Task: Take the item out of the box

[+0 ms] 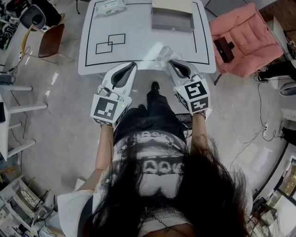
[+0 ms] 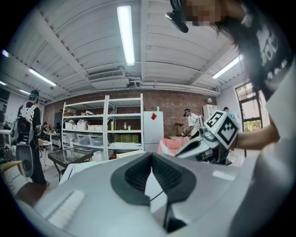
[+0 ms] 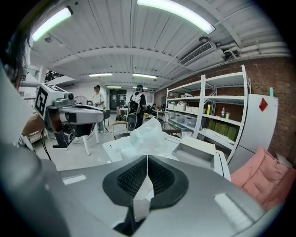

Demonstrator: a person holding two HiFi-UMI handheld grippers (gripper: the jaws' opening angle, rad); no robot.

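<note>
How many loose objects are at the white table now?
3: a white pack at far left, a grey open box at the far middle, a crumpled plastic bag at the near edge. The box walls may hide more.

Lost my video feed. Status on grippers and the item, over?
Left gripper shut, empty. Right gripper shut on plastic bag, clear of the box, at table's near edge. Nothing in the way.

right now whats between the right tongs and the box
Head view: a crumpled clear bag at the right tongs, then bare table to the box.
</note>
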